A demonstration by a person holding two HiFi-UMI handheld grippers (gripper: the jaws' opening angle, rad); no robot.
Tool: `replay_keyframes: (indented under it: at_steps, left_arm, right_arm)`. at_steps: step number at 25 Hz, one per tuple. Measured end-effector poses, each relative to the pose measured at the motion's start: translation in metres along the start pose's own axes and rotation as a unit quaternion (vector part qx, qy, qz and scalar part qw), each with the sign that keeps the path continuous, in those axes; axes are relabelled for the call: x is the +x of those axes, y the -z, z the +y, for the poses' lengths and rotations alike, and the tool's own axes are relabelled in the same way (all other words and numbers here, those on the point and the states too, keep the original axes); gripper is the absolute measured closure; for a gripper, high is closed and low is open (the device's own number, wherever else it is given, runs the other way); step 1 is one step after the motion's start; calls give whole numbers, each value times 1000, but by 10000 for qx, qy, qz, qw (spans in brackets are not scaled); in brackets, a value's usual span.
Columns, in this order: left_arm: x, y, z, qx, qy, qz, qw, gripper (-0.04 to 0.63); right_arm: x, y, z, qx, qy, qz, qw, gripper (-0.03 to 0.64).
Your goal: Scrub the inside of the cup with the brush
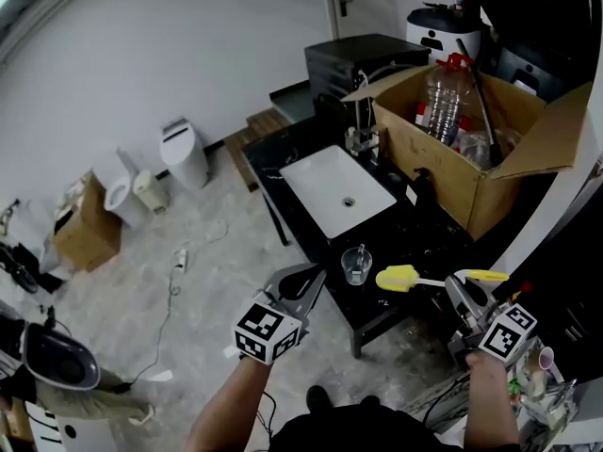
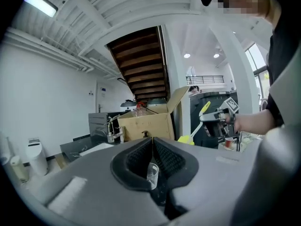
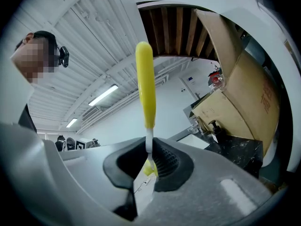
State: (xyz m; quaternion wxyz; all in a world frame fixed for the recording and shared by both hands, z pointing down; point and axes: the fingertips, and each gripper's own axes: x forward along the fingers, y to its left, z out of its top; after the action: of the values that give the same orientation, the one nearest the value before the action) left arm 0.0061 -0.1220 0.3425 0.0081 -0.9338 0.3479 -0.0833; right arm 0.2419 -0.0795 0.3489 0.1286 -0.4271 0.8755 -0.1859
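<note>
A clear glass cup [image 1: 356,264] stands upright on the black counter [image 1: 415,238], near its front edge. My left gripper [image 1: 316,274] is just left of the cup and apart from it, jaws shut and empty. In the left gripper view the closed jaws [image 2: 151,142] meet, and the cup [image 2: 151,175] shows small beyond them. My right gripper [image 1: 456,286] is shut on the brush's white stem. The yellow brush head [image 1: 396,278] points left toward the cup, a little right of it. In the right gripper view the yellow handle [image 3: 145,84] sticks up from the gripper [image 3: 148,147].
A white sink basin [image 1: 339,191] with a faucet [image 1: 363,132] lies behind the cup. An open cardboard box [image 1: 471,158] holding a large plastic bottle [image 1: 441,102] takes up the counter's right side. A soap dispenser [image 1: 420,185] stands before it. Bins [image 1: 184,153] and a cable [image 1: 179,262] are on the floor at left.
</note>
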Motion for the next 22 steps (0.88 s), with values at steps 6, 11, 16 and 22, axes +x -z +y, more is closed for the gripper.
replay_keyframes:
  at_steps: [6, 11, 16, 22]
  left_arm:
    - [-12, -7, 46, -153, -204, 160, 9995, 577]
    - [-16, -17, 94, 349, -813, 309, 9956, 577]
    - [-17, -25, 98, -61, -920, 75, 9957, 577]
    - [-17, -24, 76, -176, -845, -288, 9959, 575]
  right_arm:
    - [27, -9, 21, -244, -23, 5, 9997, 583]
    - [53, -25, 30, -494, 104, 30, 9987, 581]
    - [67, -36, 59, -909, 101, -53, 9958, 581]
    - [60, -35, 79, -1497, 151, -89, 9886, 581]
